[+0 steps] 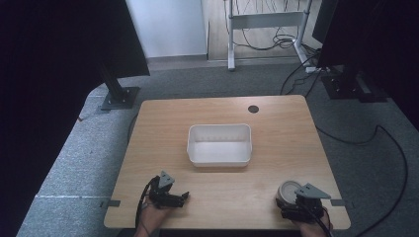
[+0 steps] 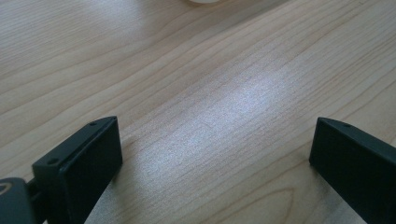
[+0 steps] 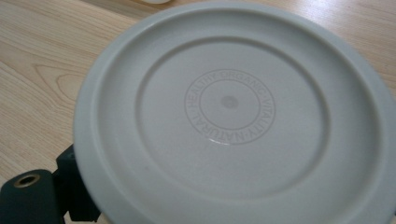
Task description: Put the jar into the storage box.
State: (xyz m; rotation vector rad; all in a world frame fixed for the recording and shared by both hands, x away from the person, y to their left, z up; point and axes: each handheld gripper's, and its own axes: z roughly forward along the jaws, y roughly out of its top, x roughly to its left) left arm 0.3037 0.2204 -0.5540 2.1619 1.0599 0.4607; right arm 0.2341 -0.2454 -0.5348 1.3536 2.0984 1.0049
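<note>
A round container with a pale grey lid (image 3: pixel 229 102) stands on the wooden table (image 1: pixel 222 197) near its front right corner. The lid carries a ring of raised lettering. My right gripper (image 1: pixel 292 200) sits right behind this container (image 1: pixel 288 189); one black jaw peeks out under the lid's left edge, and the lid hides how the jaws meet the container. My left gripper (image 1: pixel 184 197) rests near the front left of the table. In the left gripper view it (image 2: pixel 212 140) stands open with bare wood between its jaws.
An empty white rectangular tub (image 1: pixel 220 127) sits mid-table, beyond both grippers. A small dark round hole (image 1: pixel 253 109) marks the table's far edge. Black stands (image 1: pixel 118 94) and cables (image 1: pixel 375 133) lie on the carpet around the table.
</note>
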